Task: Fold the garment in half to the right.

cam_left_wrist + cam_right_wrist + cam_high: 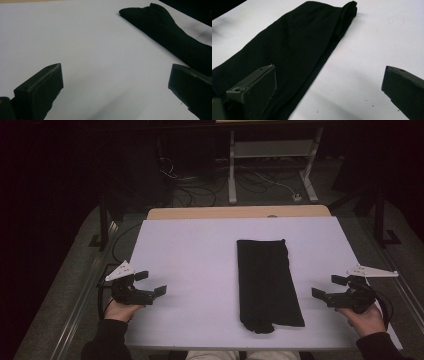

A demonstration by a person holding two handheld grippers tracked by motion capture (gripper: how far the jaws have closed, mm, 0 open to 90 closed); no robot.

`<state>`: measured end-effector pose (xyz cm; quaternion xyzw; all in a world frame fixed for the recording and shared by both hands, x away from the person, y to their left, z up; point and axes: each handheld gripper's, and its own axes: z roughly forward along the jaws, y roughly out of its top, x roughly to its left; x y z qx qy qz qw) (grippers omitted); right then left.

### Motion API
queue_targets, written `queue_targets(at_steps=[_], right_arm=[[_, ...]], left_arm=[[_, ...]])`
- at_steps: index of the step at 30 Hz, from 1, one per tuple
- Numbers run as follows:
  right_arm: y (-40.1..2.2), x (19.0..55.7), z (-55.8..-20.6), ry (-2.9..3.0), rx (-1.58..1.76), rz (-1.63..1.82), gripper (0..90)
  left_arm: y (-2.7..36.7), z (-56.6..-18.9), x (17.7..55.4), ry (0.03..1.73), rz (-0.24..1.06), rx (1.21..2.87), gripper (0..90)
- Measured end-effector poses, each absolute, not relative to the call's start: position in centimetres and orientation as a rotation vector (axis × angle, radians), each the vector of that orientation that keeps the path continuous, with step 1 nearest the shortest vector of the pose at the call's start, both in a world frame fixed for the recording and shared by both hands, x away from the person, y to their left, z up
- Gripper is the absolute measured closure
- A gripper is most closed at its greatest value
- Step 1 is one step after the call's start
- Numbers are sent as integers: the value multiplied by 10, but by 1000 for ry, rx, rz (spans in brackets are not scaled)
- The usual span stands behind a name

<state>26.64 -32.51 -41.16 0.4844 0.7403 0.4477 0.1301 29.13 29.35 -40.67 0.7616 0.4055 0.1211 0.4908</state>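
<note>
A folded black cloth [267, 282] lies lengthwise on the white table top [200, 255], right of centre, its near end a little bunched. My left gripper [150, 283] rests near the table's left edge, open and empty, well apart from the cloth. At the right edge, my right gripper [330, 287] is open too, with nothing between its jaws, just right of the cloth's near end. The left gripper view has the cloth [175, 37] running along the upper right, beyond the spread jaws. In the right gripper view the cloth [287, 50] stretches away behind the left jaw.
A wooden strip [240, 212] borders the table's far edge. Beyond it, on the dark floor, stand a white metal frame [270, 165] and loose cables [200, 190]. A power strip [297, 197] lies by the frame's foot.
</note>
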Motion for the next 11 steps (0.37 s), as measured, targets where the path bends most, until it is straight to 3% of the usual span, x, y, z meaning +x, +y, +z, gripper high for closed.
queue_targets(at_steps=[11], right_arm=[[-324, 268, -414, 2165, 1396, 1293, 0]], left_arm=[[301, -410, 288, 993, 349, 1841, 0]])
